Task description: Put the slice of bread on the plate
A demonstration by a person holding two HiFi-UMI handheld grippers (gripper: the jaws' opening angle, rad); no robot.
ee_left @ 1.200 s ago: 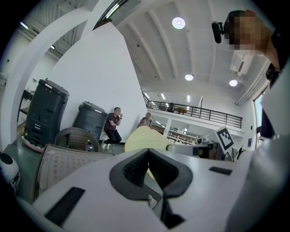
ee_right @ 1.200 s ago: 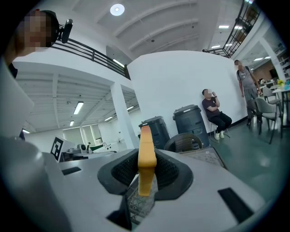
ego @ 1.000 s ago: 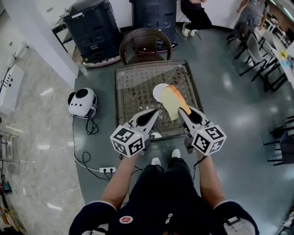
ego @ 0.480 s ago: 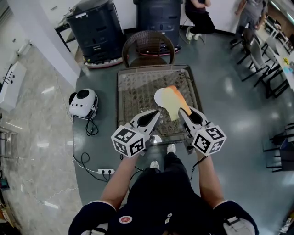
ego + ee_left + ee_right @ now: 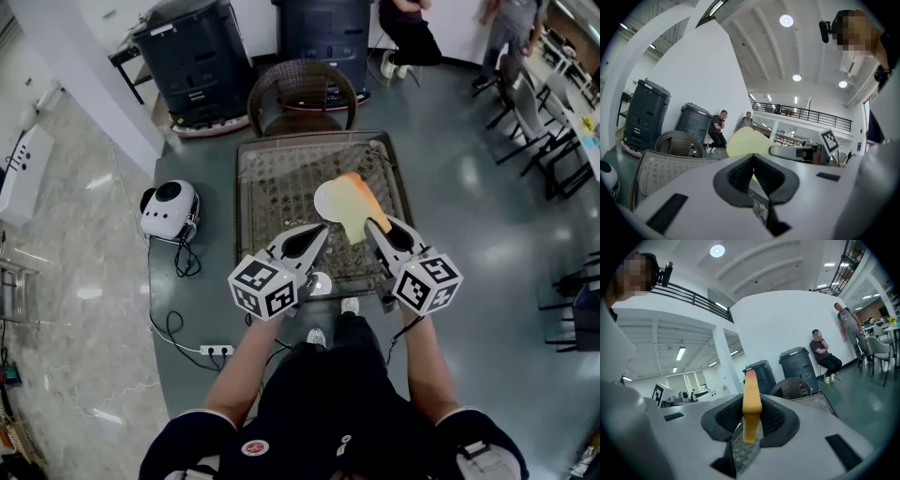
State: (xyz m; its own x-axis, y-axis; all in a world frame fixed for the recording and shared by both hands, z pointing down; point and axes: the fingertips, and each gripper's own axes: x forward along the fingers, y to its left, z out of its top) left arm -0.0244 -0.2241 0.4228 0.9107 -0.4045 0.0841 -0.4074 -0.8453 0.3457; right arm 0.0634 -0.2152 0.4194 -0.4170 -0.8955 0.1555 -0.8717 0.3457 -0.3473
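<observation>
A slice of bread [image 5: 354, 208], pale with an orange crust, stands on edge in my right gripper [image 5: 371, 225], which is shut on its near end. Seen edge-on in the right gripper view, the bread [image 5: 751, 399] is pinched between the black pads. Its far part hangs over the right side of the white plate [image 5: 325, 199] on the wicker-topped table [image 5: 272, 178]. My left gripper [image 5: 322, 231] hovers just left of the bread and near the plate's front edge, jaws together and empty. From the left gripper view, the bread [image 5: 743, 140] and the right gripper [image 5: 792, 152] lie ahead.
A wicker chair [image 5: 302, 94] stands behind the table, with two black bins [image 5: 187, 56] beyond it. A small white round thing [image 5: 321, 280] sits at the table's front edge. A white device [image 5: 169, 208] and cables lie on the floor at left. People are at the back.
Both grippers have edged forward over the table. The right one still grips the bread, which now sits a little further over the plate.
</observation>
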